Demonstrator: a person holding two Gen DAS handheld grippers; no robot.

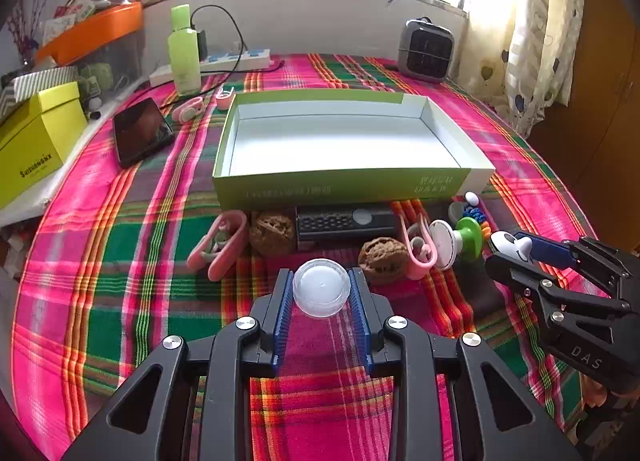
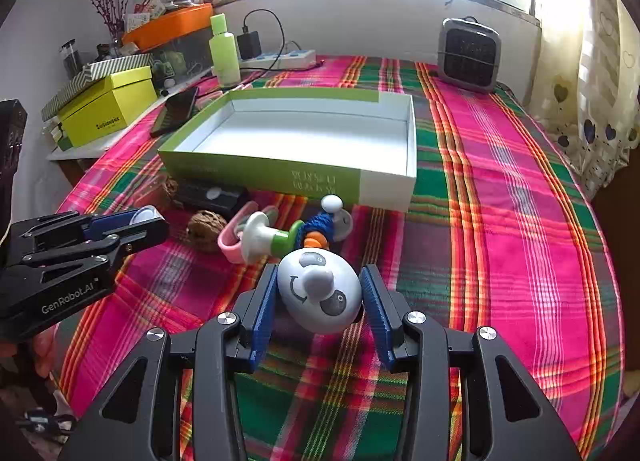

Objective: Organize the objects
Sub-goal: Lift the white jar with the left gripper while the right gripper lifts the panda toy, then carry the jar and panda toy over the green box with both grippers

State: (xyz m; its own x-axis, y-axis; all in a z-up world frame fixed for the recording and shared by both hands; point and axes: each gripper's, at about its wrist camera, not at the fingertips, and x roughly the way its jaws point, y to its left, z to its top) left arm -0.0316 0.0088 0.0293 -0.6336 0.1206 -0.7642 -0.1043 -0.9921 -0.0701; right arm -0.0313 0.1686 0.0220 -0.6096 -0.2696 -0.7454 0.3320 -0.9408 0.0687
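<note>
My left gripper (image 1: 321, 288) clamps the clear round jar (image 1: 321, 287); my right gripper (image 2: 319, 293) clamps the panda toy (image 2: 319, 292), both before the green box (image 1: 340, 181).

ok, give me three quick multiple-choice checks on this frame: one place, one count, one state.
1. Where is the white toy head? A in the box; B between the right gripper jaws; C on the windowsill.
2. How many walnuts lie on the cloth? A one; B two; C four.
3. The left gripper jaws are: A open and empty; B shut on a walnut; C shut on a clear tub.
Key: 1 B, the pads touch both its sides. 2 B, one left of the black remote, one in front of it. 3 C, the pads press the tub's sides.
</note>
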